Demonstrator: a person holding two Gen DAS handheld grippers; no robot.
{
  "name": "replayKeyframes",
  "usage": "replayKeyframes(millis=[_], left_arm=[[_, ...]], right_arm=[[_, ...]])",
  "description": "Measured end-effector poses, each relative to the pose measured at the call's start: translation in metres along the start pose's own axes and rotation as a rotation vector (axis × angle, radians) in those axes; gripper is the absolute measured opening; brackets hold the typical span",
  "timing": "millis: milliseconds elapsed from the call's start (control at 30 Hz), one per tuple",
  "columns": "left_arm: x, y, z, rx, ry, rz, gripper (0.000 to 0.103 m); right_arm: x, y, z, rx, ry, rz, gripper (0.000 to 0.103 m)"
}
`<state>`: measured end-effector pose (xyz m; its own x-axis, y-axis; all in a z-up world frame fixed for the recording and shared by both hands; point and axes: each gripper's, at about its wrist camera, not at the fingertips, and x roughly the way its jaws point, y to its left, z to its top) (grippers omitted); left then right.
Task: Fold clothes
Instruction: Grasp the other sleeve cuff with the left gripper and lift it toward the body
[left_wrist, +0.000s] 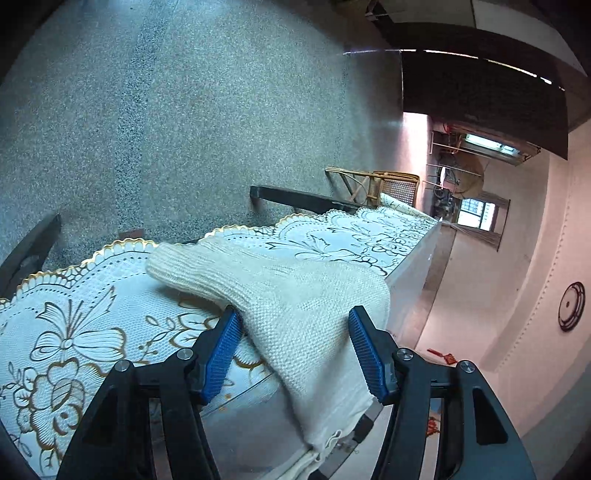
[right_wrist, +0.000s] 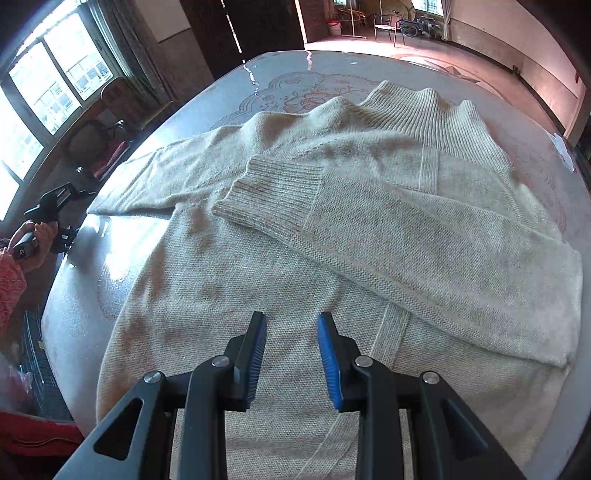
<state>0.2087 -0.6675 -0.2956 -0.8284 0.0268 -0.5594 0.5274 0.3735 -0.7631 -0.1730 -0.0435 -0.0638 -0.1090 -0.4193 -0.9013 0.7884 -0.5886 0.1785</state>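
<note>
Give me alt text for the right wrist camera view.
A cream knit sweater lies spread on a round table, one sleeve folded across its body. The open right gripper hovers over its lower part.

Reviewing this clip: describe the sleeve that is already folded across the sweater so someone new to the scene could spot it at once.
In the right wrist view, a cream knit sweater covers most of the round table. The folded sleeve lies slantwise over its chest, ahead of the open right gripper. Its ribbed cuff rests on the sweater's body, while the other sleeve stretches out toward the table's edge.
</note>
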Motion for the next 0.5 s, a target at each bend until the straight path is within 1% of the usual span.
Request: replayKeyframes(millis=[33, 67, 100, 133, 167, 200, 267, 367, 467, 500], left_arm=[[0.004, 0.000, 0.000, -0.011, 0.003, -0.019, 0.059], [0.009, 0.000, 0.001, -0.021, 0.005, -0.036, 0.053], [0.011, 0.000, 0.001, -0.025, -0.013, -0.042, 0.035], [0.013, 0.000, 0.001, -0.028, -0.031, -0.046, 0.019], [0.018, -0.001, 0.002, -0.020, -0.045, -0.044, 0.013], [0.022, -0.001, 0.002, -0.011, -0.059, -0.043, 0.006], [0.025, -0.006, -0.001, 0.007, -0.094, -0.061, 0.005], [0.030, -0.019, -0.006, 0.050, -0.130, -0.086, 0.004], [0.028, -0.041, -0.018, 0.133, -0.167, -0.114, 0.004], [0.025, -0.053, -0.025, 0.184, -0.181, -0.116, 0.004]], right_arm=[[-0.001, -0.001, 0.000, 0.008, -0.003, -0.003, 0.029], [-0.002, -0.002, 0.001, 0.012, -0.009, -0.015, 0.029], [-0.003, -0.005, 0.002, 0.004, -0.020, -0.052, 0.028], [-0.006, -0.008, 0.004, -0.010, -0.034, -0.101, 0.028], [-0.008, -0.011, 0.005, -0.023, -0.047, -0.150, 0.028], [-0.010, -0.015, 0.008, -0.030, -0.056, -0.176, 0.028], [-0.012, -0.025, 0.014, -0.029, -0.069, -0.191, 0.028], [-0.005, -0.040, 0.023, 0.013, -0.060, -0.178, 0.028], [0.012, -0.051, 0.030, 0.062, -0.024, -0.205, 0.028], [0.017, -0.054, 0.031, 0.077, -0.015, -0.209, 0.028]])
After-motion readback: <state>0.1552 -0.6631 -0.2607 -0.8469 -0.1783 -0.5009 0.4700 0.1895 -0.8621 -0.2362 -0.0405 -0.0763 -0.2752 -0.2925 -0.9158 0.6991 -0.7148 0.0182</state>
